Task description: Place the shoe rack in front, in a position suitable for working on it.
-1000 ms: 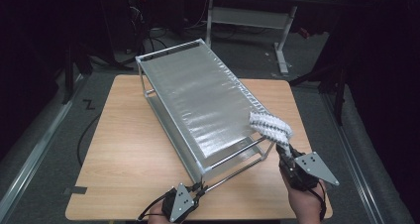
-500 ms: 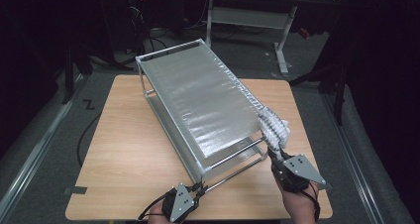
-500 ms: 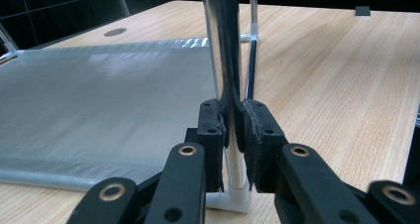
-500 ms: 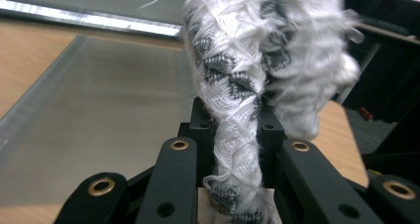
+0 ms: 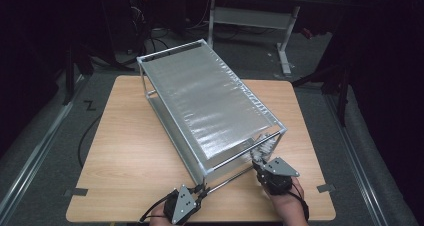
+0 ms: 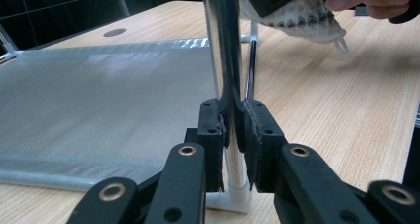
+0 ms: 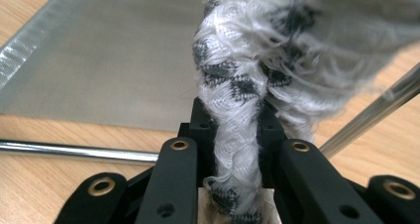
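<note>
Sock (image 7: 237, 95), white with dark pattern, lower right of high view by rack (image 5: 210, 101) corner, clamped in right claw (image 5: 261, 162). Left claw (image 6: 233, 130) clamped on rack's chrome post (image 6: 221, 45), desk (image 5: 120, 151) front edge.

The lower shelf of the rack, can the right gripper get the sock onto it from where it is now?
Probably yes. The right gripper, jaws shut on the sock, sits at the rack's open near end, and the lower shelf lies bare just ahead. Only the thin bottom rail crosses low in front.
</note>
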Action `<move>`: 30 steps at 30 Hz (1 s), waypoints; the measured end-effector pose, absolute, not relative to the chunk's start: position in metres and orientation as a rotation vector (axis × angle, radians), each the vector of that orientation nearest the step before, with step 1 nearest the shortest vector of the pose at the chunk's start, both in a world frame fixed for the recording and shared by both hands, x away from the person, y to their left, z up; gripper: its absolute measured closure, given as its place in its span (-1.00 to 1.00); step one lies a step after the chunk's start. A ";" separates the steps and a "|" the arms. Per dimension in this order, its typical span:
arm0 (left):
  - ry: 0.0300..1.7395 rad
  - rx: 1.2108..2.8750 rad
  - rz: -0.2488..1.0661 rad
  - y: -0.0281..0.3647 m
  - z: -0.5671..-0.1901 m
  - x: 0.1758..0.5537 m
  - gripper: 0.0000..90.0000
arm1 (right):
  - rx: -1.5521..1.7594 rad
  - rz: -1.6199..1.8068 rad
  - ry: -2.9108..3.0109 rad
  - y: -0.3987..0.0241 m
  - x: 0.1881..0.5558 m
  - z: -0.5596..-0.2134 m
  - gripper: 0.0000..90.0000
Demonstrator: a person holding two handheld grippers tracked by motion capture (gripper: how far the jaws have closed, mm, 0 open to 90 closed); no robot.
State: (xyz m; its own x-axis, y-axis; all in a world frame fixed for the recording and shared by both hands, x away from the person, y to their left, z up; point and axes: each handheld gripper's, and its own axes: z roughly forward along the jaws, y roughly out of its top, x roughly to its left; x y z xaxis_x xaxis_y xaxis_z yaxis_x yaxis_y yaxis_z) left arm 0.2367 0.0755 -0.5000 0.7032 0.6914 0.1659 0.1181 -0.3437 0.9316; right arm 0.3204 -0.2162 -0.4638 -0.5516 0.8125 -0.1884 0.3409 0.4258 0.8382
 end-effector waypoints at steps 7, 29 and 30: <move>0.633 1.854 0.677 0.075 -0.500 0.237 0.75 | 1.018 1.072 2.038 -0.228 0.324 -0.457 0.71; 0.628 1.854 0.674 0.075 -0.500 0.237 0.75 | 0.962 1.216 1.801 -0.237 0.307 -0.409 0.69; 0.629 1.853 0.674 0.075 -0.500 0.237 0.75 | 0.949 1.221 1.811 -0.234 0.305 -0.409 0.69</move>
